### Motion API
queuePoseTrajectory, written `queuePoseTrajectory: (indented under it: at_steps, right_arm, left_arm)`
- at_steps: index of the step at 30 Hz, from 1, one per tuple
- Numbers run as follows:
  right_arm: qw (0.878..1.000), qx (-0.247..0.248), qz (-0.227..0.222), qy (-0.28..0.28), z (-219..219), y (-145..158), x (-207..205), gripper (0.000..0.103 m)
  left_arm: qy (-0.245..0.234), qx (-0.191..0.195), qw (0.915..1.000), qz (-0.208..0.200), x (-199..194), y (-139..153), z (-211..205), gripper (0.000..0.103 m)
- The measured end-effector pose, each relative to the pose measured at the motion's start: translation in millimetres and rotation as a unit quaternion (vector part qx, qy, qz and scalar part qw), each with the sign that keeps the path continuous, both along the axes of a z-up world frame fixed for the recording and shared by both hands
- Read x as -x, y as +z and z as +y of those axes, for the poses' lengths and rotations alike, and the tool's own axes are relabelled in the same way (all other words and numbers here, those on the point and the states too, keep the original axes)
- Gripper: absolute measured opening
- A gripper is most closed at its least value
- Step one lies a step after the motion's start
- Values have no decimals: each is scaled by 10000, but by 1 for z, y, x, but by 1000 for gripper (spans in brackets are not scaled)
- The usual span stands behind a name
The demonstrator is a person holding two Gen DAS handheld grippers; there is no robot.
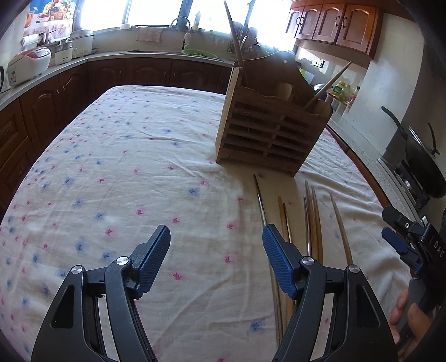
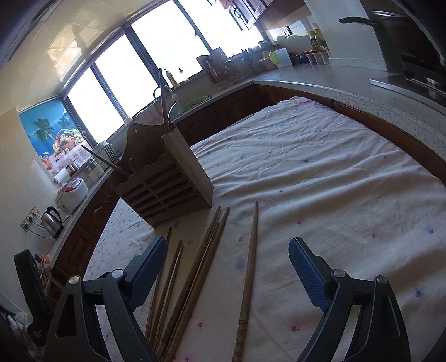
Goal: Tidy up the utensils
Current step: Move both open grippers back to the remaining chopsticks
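On the flowered tablecloth [image 1: 133, 156], a wooden utensil holder [image 1: 270, 131] standing upright toward the far side, slatted front facing the cameras, tall back panel behind. In its left end, one long chopstick [image 1: 234, 41] sticking up steeply; in its right end, another chopstick [image 1: 329, 85] leaning outward to the right. Same holder [image 2: 167, 186] in the right wrist view, near the cloth's left edge.

In front of the holder, loose chopsticks [image 1: 312, 222] lying flat on the cloth, roughly parallel, tips toward the holder. From the right wrist view: a close bundle [image 2: 206, 250] of three or four side by side, two thinner ones [image 2: 172, 267] just left of it, and a single chopstick [image 2: 249, 267] lying apart to the right, its ridged butt end nearest the camera. Exact count hard to tell where they overlap.

Left gripper [image 1: 216, 261] hovering above the cloth, jaws wide apart, nothing between them; its right finger over the leftmost of the loose chopsticks, whether touching cannot be told.

Right gripper [image 2: 225, 275] above the loose chopsticks, jaws wide apart, nothing clamped; single chopstick and the bundle both in the gap between the fingers, thinner pair beside the left finger. Same gripper [image 1: 398, 239] at the right edge of the left wrist view, a hand [image 1: 407, 314] on its handle.

Behind: dark wood cabinets, a pale counter, a rice cooker [image 1: 28, 65], a faucet [image 1: 182, 25] under bright windows, a kettle [image 2: 51, 221], a dark wok [image 1: 423, 164] on the stove
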State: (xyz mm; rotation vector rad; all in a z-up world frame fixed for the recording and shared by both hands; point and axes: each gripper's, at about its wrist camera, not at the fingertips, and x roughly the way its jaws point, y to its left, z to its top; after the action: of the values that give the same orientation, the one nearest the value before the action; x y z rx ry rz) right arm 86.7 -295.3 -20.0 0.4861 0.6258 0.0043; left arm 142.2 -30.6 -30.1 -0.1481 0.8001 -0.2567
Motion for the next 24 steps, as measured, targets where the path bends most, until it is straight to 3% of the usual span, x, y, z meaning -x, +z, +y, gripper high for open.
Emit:
queuePoseTrajectory:
  at_steps: [13,19,24]
  right_arm:
    - [9992,323,212,92,5,-7,-9,89]
    - [9973,592,431,110,5,-11,-28,74]
    - [9949,771,644,97,5,-18,-45,60]
  left_arm:
    - [-206,-202,9995,136,-18,0,-17,70]
    - [-299,-398,9986,203,-39,-3,-34,70]
    - [-418,-402,9978,323,-59,-7,-47,63]
